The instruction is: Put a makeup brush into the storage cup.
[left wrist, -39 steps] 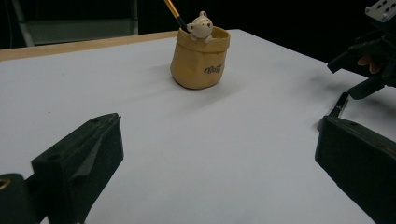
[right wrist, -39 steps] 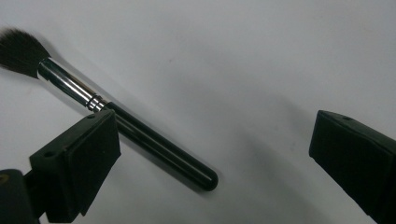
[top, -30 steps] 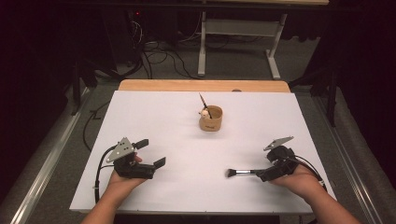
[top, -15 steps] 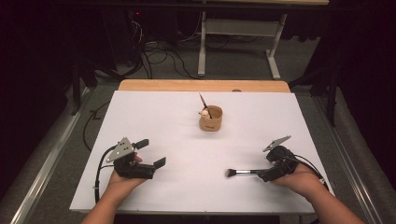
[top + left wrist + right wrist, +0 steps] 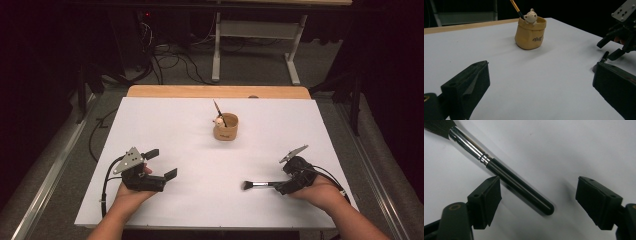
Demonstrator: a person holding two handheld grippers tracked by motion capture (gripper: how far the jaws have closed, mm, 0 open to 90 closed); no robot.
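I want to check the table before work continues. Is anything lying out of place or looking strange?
One thing: a black makeup brush lies flat on the white table, between the open jaws of the right gripper, while another brush stands in the bear pot. Nothing looks spilled or damaged.

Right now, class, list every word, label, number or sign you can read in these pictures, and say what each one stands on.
"Wolff", or something close: dark script on the front of the tan sack-shaped holder; the letters are blurred, so the reading is unsure.
In the high view the holder's print is too small to read.
The makeup brush by the right gripper carries no visible text.
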